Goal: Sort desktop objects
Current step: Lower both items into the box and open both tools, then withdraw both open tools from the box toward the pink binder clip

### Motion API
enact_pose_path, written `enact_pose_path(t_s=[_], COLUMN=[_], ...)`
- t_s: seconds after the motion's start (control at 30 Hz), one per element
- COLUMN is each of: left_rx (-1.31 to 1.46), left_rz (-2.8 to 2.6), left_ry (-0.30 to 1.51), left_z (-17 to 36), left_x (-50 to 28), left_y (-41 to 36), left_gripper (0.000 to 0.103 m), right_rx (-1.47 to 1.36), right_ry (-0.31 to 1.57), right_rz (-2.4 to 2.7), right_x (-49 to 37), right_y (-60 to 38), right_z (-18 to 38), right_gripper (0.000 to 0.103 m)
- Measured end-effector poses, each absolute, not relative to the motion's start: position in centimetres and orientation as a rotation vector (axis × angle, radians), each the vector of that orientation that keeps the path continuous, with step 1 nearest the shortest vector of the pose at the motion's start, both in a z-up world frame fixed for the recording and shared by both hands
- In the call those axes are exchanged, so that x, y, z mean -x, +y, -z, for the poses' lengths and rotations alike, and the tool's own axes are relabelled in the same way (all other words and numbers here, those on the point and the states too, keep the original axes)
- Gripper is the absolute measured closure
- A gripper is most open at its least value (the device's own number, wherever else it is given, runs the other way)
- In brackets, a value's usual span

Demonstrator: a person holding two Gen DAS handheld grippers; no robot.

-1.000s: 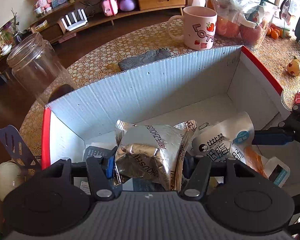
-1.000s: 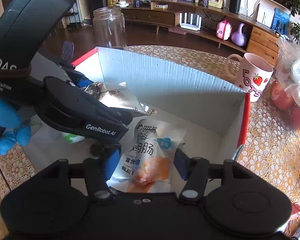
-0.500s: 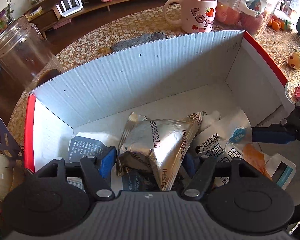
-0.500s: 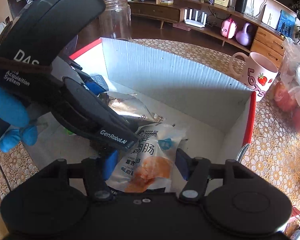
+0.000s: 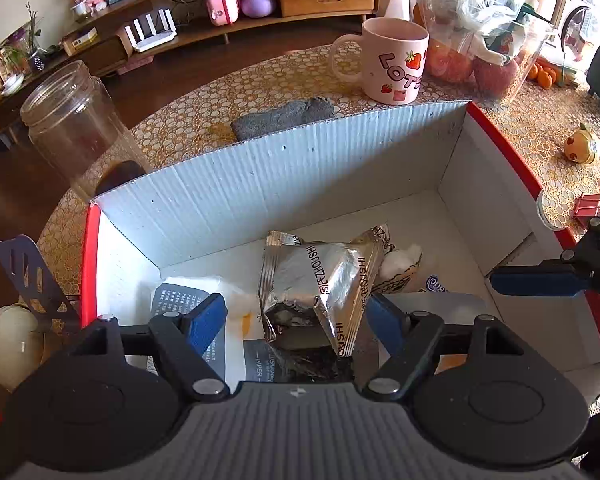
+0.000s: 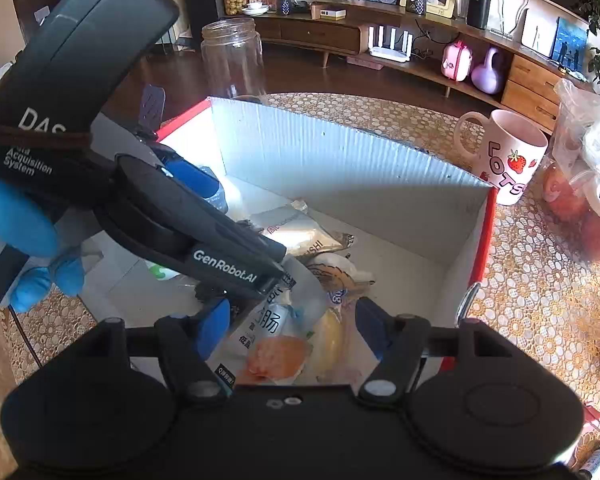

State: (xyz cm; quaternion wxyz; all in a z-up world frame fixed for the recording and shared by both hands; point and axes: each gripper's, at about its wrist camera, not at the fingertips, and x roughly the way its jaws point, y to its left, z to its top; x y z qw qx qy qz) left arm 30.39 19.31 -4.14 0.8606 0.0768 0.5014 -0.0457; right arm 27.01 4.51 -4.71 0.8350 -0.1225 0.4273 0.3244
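Both grippers are letting go. A second ago the left gripper (image 5: 296, 318) pinched the shiny silver snack bag (image 5: 320, 284). Now its jaws are opening, and the blue fingers (image 5: 204, 320) stand apart from the bag on each side. The bag sits between them on the floor of the cardboard box (image 5: 300, 184), leaning on a white paper pack (image 5: 188, 300).

The right gripper (image 6: 292, 322) is opening too. The white sausage pack (image 6: 276, 344) with the orange picture lies low between its fingers, down in the same box. It looks free, but its sides are partly hidden, so I cannot be sure no finger brushes it.

So two more things look sorted into the box. On the table (image 5: 540, 128) outside it are a pink mug (image 5: 392, 64), a grey cloth (image 5: 284, 114), a little yellow toy (image 5: 582, 146) and a glass jar (image 5: 72, 120).
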Motion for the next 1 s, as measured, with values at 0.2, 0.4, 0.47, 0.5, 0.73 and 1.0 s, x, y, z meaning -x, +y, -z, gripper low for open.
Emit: enact_pose_path(t_s=[0.2,0.4,0.47,0.5,0.73,1.0], left_rx=[-0.156,-0.129,-0.125,-0.123,-0.105,-0.117], left_rz=[0.088,0.075,0.069,0.063,0.039,0.08], left_ry=[1.014,0.977,0.96,0.951,0.88,0.832], left_z=[2.2,0.5,-0.1,-0.5,-2.5,-3.9], left_x=[-28.9,-27.3,-26.5,-26.1,-23.2,-19.7], left_y=[18.9,18.5,18.3,18.1,17.2,14.9], left_gripper=[0.025,0.025,0.025,0.025,0.025,0.025], right_rx=[0.237,0.205,0.196,0.193,0.142,0.111], right_ry=[0.884,0.861,0.849,0.842,0.802,0.782], right_rz=[-0.693,-0.7,-0.703,-0.703,-0.72,-0.72], right_x=[-25.9,-24.8,-24.2,-24.0,-22.1,-20.0], right_y=[3.4,1.8,1.2,1.0,-1.5,-4.0], right_z=[3.4,1.6,1.1,0.8,-1.0,-2.3], right_gripper=[0.029,0.024,0.023,0.022,0.014,0.01])
